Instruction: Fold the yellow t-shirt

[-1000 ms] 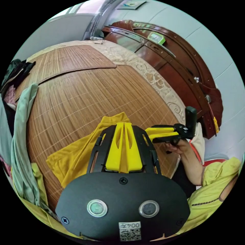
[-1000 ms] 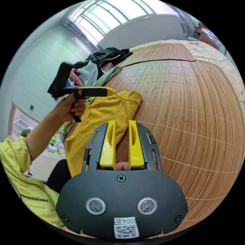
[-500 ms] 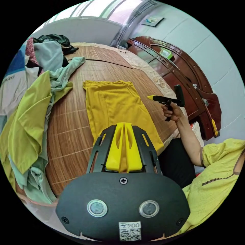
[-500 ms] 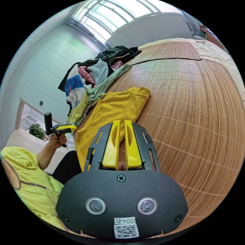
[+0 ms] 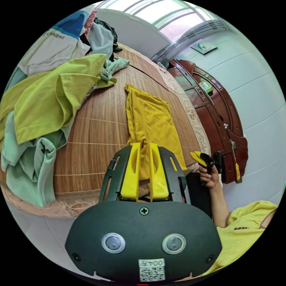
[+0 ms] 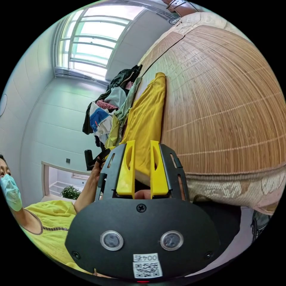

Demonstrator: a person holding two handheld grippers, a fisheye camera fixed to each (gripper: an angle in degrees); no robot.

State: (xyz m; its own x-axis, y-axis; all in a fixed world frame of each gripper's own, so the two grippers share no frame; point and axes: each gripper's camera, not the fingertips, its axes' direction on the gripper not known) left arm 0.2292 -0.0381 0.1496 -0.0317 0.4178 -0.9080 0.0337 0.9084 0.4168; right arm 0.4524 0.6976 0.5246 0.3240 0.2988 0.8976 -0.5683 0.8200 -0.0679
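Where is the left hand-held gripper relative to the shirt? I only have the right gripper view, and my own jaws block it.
Observer: The left hand-held gripper is at the near end of the yellow t-shirt. Its jaws are apart and frame the cloth, not pressing on it.
Operator: Is the clothes pile on the shirt?
Observer: No. The lime-green garment lies to the side, and bare bamboo mat separates it from the shirt's near half.
Operator: Where is my gripper?
Observer: The right hand-held gripper is just off the bed's near edge, beside the shirt's near corner.
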